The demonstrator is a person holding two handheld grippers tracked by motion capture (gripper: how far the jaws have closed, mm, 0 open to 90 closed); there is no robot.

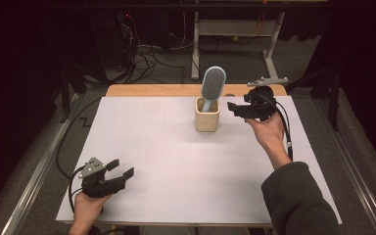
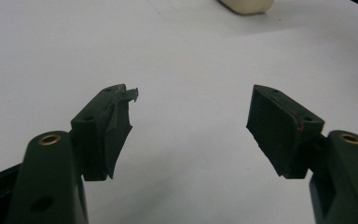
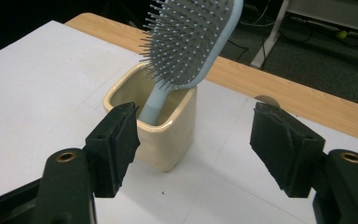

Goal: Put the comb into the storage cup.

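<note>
Blue hairbrush (image 1: 213,86) stands handle-down in cup (image 1: 207,121), head leaning right.

Glossy cream ceramic cup (image 3: 165,140), smooth plastic hairbrush (image 3: 191,42), matt white tabletop (image 1: 166,161), wooden edge (image 1: 156,90)

A wooden table (image 1: 171,90) is covered almost entirely by a white sheet (image 1: 152,161) — only a strip of bare wood is left showing along the far edge. Faint fold lines are seen across the sheet. One item is stood directly on it: a cream, square-ish ceramic cup (image 1: 207,117), placed toward the far side, right of centre, approx. near the wood strip but not touching it. The cup is upright. The table is set on a grey carpeted floor (image 1: 352,161) w/ cables trailing beyond the far edge.
</note>
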